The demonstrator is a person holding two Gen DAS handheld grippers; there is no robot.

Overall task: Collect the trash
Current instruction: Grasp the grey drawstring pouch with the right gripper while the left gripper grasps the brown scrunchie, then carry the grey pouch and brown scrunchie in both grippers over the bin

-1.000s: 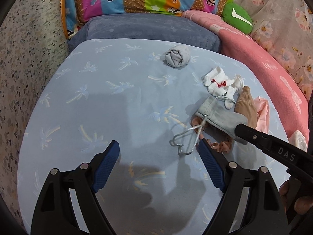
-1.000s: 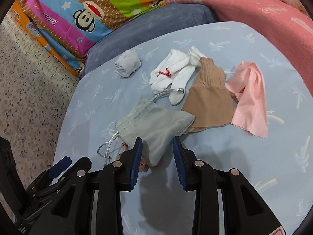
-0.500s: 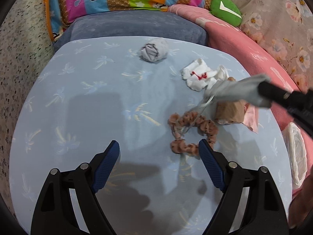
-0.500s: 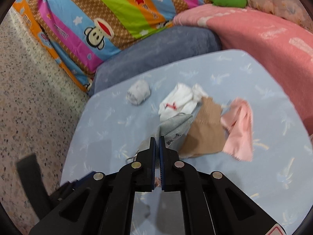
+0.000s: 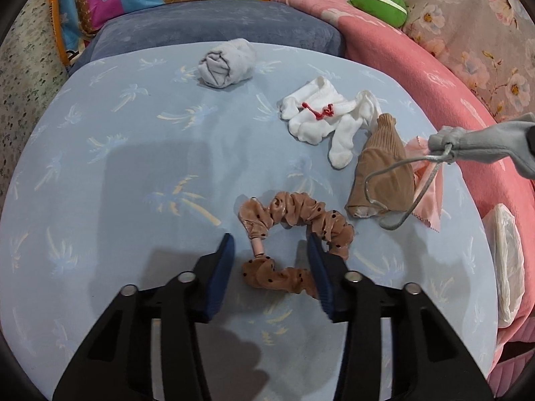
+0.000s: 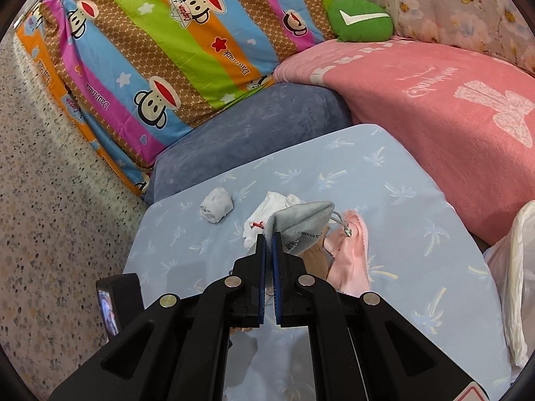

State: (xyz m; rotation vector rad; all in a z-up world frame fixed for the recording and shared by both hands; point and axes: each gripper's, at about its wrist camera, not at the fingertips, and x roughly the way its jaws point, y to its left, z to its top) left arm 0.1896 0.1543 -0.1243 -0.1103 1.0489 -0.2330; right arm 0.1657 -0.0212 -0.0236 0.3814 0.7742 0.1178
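Note:
My right gripper (image 6: pixel 268 237) is shut on a grey drawstring pouch (image 6: pixel 301 222) and holds it in the air above the blue table; the pouch also shows in the left wrist view (image 5: pixel 481 143) with its cord hanging. My left gripper (image 5: pixel 271 250) is open, low over the table, its fingers either side of a brown dotted scrunchie (image 5: pixel 297 234). White socks (image 5: pixel 321 117), a tan stocking (image 5: pixel 381 170), a pink cloth (image 6: pixel 351 250) and a rolled grey sock (image 5: pixel 224 63) lie on the table.
The light blue table (image 5: pixel 100 183) stands against a grey-blue cushion (image 6: pixel 254 123), a pink blanket (image 6: pixel 434 100) and striped bedding (image 6: pixel 167 50). A white plastic bag (image 6: pixel 515 284) sits at the table's right edge. Speckled floor (image 6: pixel 50 200) lies to the left.
My right gripper shut on the grey pouch and lifted it off the table, uncovering the scrunchie. My left gripper narrowed and moved in around the scrunchie.

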